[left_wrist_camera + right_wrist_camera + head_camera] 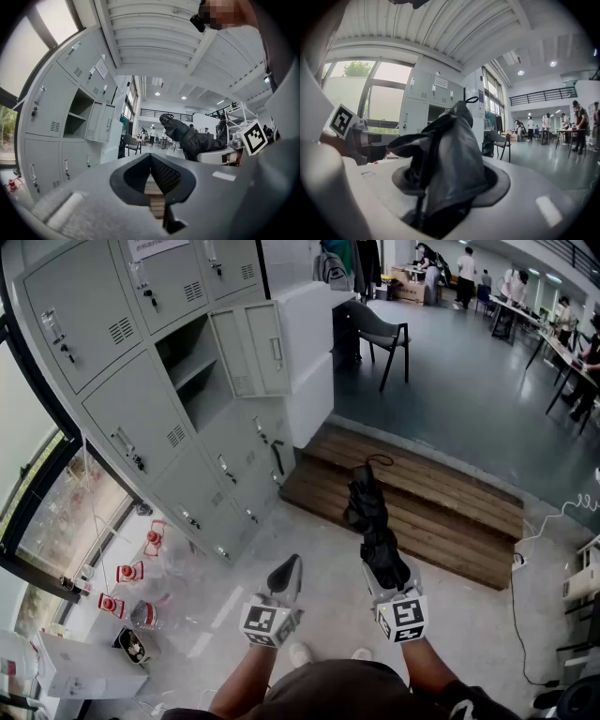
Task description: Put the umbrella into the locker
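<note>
A folded black umbrella (373, 521) sticks out forward from my right gripper (385, 575), which is shut on its lower part. In the right gripper view the umbrella (447, 154) fills the space between the jaws of the right gripper (450, 187). My left gripper (284, 575) is beside it on the left, shut with nothing in it; its pads meet at the tip of the left gripper (150, 161). Ahead to the left, the grey locker bank has one open compartment (192, 371) with its door (251, 351) swung out. The left gripper view shows the open compartment (77, 117) too.
A low wooden platform (422, 507) lies ahead on the floor, with a dark chair (378, 332) beyond it. Red-and-white items (131, 573) and a white box (75, 667) sit by the window at the left. A white cable (525, 549) runs at the right. People stand at tables far off.
</note>
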Demonstrator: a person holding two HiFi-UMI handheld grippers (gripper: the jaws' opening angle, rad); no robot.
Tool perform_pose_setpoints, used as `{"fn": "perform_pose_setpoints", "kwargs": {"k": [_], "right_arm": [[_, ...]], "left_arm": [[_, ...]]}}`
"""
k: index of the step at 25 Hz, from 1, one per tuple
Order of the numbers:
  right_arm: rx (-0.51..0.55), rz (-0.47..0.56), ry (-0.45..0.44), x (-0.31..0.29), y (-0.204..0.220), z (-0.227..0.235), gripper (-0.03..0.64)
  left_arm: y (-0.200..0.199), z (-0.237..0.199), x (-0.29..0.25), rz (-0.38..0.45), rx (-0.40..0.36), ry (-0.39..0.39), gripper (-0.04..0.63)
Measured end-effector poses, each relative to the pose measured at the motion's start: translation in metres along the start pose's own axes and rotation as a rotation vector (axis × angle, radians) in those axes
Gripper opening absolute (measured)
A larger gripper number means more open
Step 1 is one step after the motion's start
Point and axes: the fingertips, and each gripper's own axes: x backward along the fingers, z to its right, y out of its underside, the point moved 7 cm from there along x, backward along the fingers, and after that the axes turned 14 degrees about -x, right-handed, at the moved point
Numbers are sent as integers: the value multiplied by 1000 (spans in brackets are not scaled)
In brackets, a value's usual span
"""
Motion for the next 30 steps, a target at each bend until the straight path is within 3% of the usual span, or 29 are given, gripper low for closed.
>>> {"fn": "perform_pose_setpoints", "kwargs": {"k": [14, 22, 30], "right_arm": [[-38, 40, -75, -8, -14, -22, 244], [-67, 108, -133, -24, -29, -56, 244], [-64, 126, -125, -40, -29, -96, 244]], "left_arm": [[4, -9, 12, -3, 2, 1, 5], [5, -37, 23, 25, -17, 1, 5], [5, -75, 41, 54, -31, 27, 5]]}}
